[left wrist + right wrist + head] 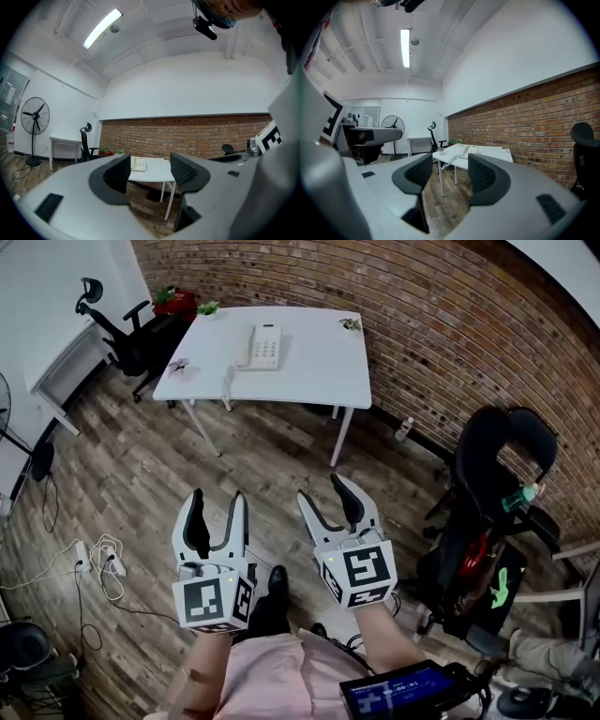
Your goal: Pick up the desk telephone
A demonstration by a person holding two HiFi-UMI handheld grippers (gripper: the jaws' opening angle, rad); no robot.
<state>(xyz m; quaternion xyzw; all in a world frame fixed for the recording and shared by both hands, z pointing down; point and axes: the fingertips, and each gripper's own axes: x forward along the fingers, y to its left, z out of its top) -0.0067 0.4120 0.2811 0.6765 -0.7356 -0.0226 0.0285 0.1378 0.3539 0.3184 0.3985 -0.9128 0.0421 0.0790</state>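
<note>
Nothing is done yet: the desk telephone (262, 346) lies untouched toward the worktop's (314, 367) far edge, well apart from the left tool (217, 505) and right tool (325, 491), both spread and empty.

Head camera looks down; tool cameras (level) share distant table (309, 362).

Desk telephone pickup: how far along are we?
Done: nothing yet. The desk telephone sits on the white table with neither gripper near it. In hand: the left gripper and right gripper are both open and empty, held out over the wooden floor, well short of the table. Remaining: close the distance, grasp the telephone, lift it.
</note>
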